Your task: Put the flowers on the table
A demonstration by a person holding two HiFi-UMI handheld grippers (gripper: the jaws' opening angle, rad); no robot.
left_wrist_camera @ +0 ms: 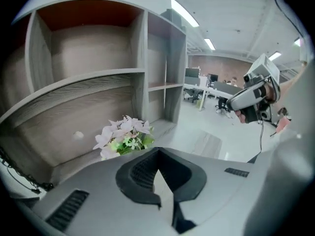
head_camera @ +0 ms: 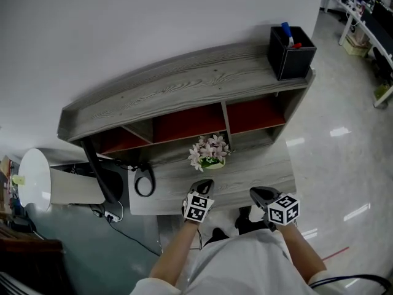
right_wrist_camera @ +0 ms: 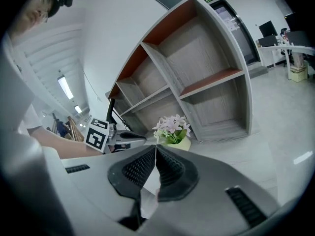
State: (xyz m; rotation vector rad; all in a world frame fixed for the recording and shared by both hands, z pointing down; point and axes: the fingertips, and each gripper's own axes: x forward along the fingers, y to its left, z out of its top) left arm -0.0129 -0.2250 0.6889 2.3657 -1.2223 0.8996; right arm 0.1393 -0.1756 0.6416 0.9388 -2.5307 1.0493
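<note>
Light was even and bright, from ceiling strips (left_wrist_camera: 185, 12); glare patches sat on the glossy floor (head_camera: 339, 131). Both gripper views were fisheye-warped, with dark corners and a soft foreground.

Matt grained wood table (head_camera: 249, 166), glossy smooth floor (head_camera: 344, 158)

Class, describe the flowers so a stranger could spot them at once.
Find the grey wooden desk by the white wall. On its lower surface, before the red-backed shelves, sit the flowers: pale pink, unlike the black cable nearby.
</note>
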